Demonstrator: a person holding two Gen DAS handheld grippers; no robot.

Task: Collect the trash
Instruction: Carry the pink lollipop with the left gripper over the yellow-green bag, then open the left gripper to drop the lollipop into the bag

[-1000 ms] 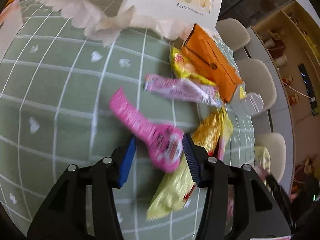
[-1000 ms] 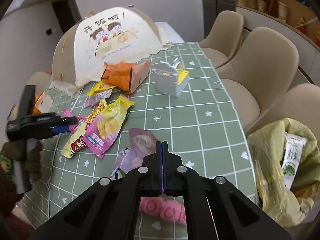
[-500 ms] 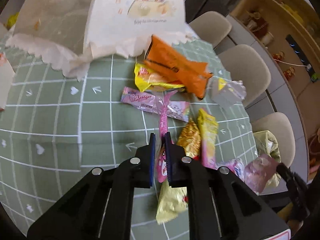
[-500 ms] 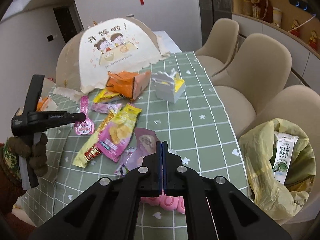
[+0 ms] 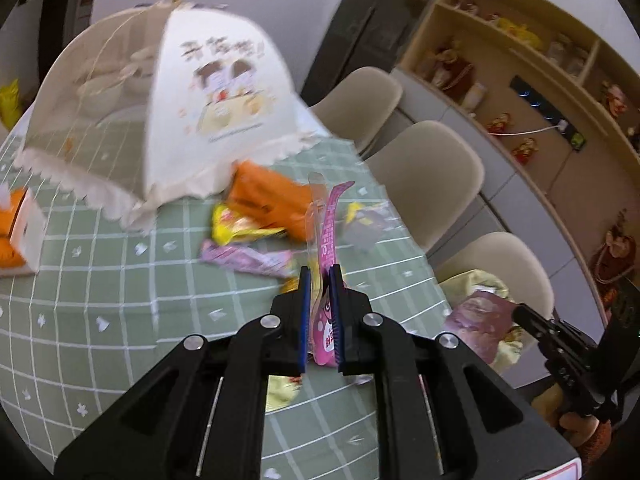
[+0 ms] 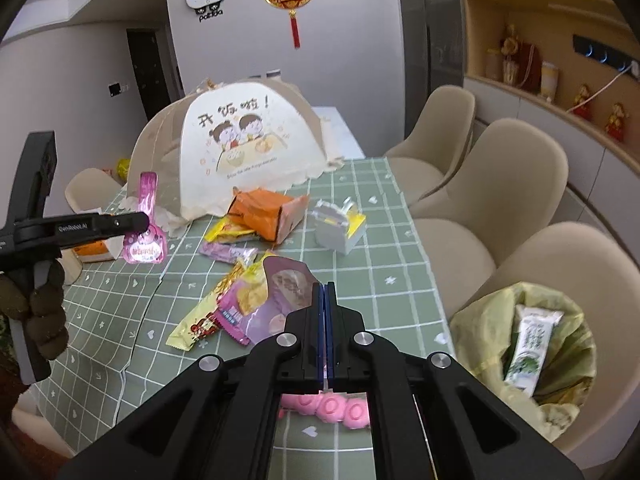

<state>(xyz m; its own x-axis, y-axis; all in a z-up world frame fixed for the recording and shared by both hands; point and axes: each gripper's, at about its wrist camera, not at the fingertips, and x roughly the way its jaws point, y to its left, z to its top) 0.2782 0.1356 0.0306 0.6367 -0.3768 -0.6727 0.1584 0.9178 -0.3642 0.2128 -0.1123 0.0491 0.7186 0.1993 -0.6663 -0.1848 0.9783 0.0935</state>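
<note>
**Above the table: both grippers carry wrappers**

Above the green checked table (image 6: pixel 360 240), your left gripper (image 5: pixel 320 276) points down at a slant, its jaws clamped on the pink wrapper (image 5: pixel 326 248). In the right wrist view that gripper (image 6: pixel 138 220) sits at the left, held in a gloved hand (image 6: pixel 38 304).

The wrapper's long axis runs forward along the fingers; its narrow tail points away from you toward the mesh food cover (image 6: pixel 240 148), and its wide printed end hangs below the pads.

Your right gripper (image 6: pixel 324 292) is fully closed on a purple pouch (image 6: pixel 280 300), over the table's near edge. The lined trash bin (image 6: pixel 480 320) stands to its right, beside the table.

One second earlier the pink wrapper lay flat on the table between open left jaws; they have just closed on it and it is now lifted clear.
</note>
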